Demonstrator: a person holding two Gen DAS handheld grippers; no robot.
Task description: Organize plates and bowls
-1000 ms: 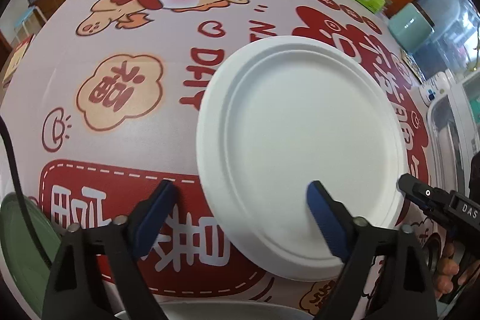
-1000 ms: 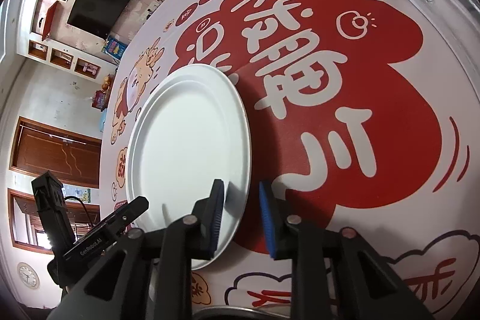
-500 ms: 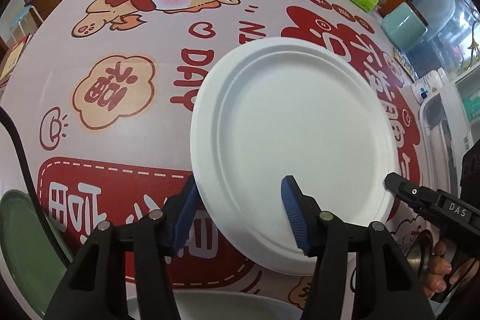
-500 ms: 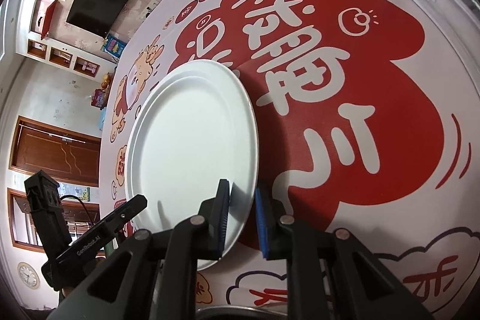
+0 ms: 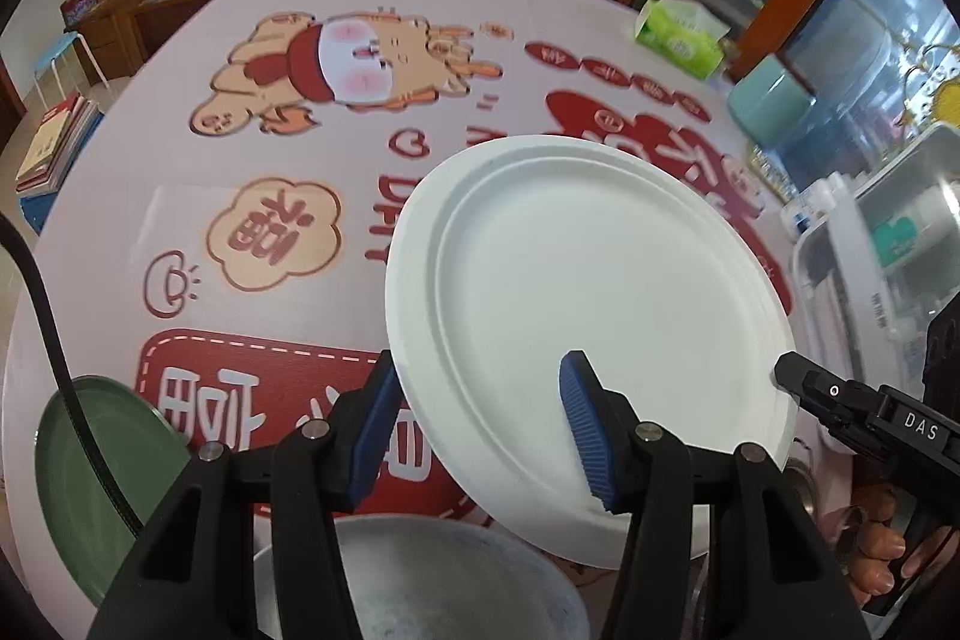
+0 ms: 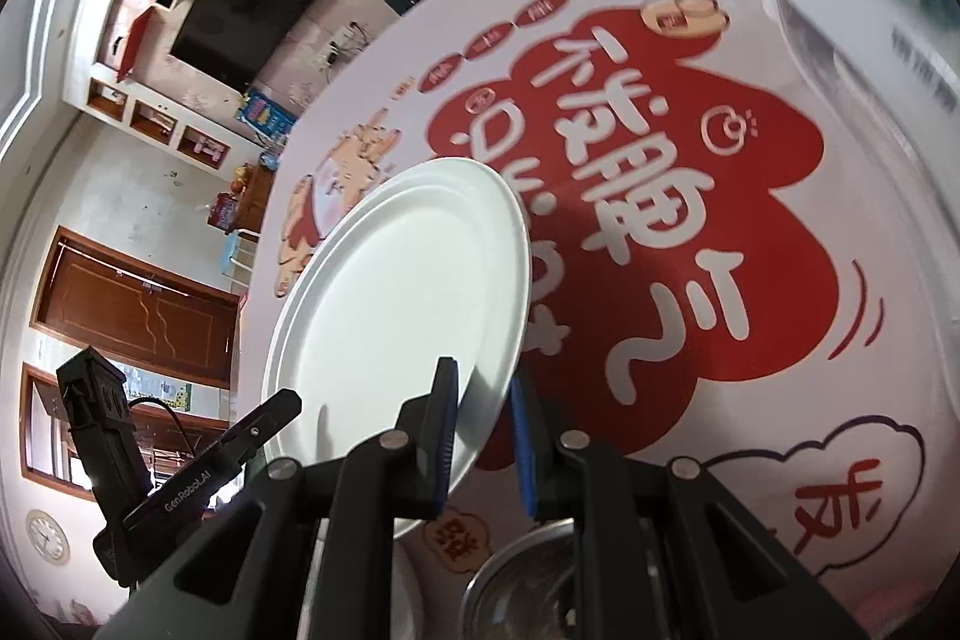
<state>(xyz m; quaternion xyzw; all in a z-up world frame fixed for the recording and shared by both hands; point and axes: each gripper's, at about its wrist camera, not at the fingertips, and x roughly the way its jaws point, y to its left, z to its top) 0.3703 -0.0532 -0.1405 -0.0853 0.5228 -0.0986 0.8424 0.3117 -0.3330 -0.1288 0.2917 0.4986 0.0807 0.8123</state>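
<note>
- Lifting clear of the bench [image 5: 198, 196], the white paper plate [image 5: 588, 316] now hangs tilted above the red print; a second ago it lay flat.
- Right tongs [image 6: 483, 436] pinch its near rim, pressed nearly together.
- Left tongs [image 5: 480, 424] have narrowed onto its opposite rim, gripping.
- Stacking can follow: a green plate [image 5: 90, 466] waits at the bench's near left edge.

Between my jaws the white plate [image 5: 600, 292] looks like matt moulded paper pulp, smooth with pressed ridges round its rim. My pads [image 5: 585, 430] are blue ribbed rubber on matt black plastic arms with small bright metal pins. Beyond the jaws the desk [image 5: 252, 196] wears a smooth printed cover with a slight sheen. Below my left jaws sits a green plate [image 5: 90, 472], glossy, and a white bowl [image 5: 420, 580], dull and faintly speckled.
</note>
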